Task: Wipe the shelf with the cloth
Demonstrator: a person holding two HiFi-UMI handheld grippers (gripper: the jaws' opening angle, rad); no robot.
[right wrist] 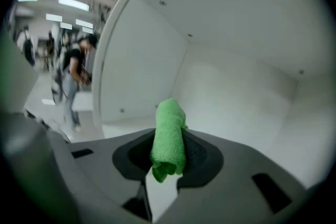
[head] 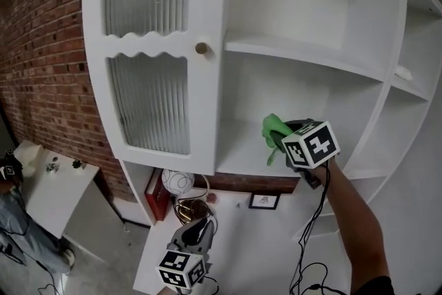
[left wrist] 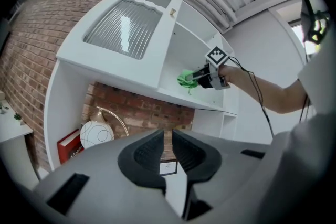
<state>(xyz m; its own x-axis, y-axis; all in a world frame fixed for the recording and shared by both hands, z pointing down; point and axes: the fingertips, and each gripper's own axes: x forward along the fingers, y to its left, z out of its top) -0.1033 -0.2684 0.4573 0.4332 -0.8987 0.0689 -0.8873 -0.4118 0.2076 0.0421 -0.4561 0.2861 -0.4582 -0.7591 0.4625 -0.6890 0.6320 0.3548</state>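
Light is being given by ceiling strips (right wrist: 73, 3); a white table (head: 59, 186) is being backed by a brick wall (head: 41, 52).

Bright even light; fisheye edges dark; near foreground blurred.

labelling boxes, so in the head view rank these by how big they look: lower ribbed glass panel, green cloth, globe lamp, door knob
1. lower ribbed glass panel
2. green cloth and globe lamp: they look about alike and the cloth is bunched, so unranked
3. door knob
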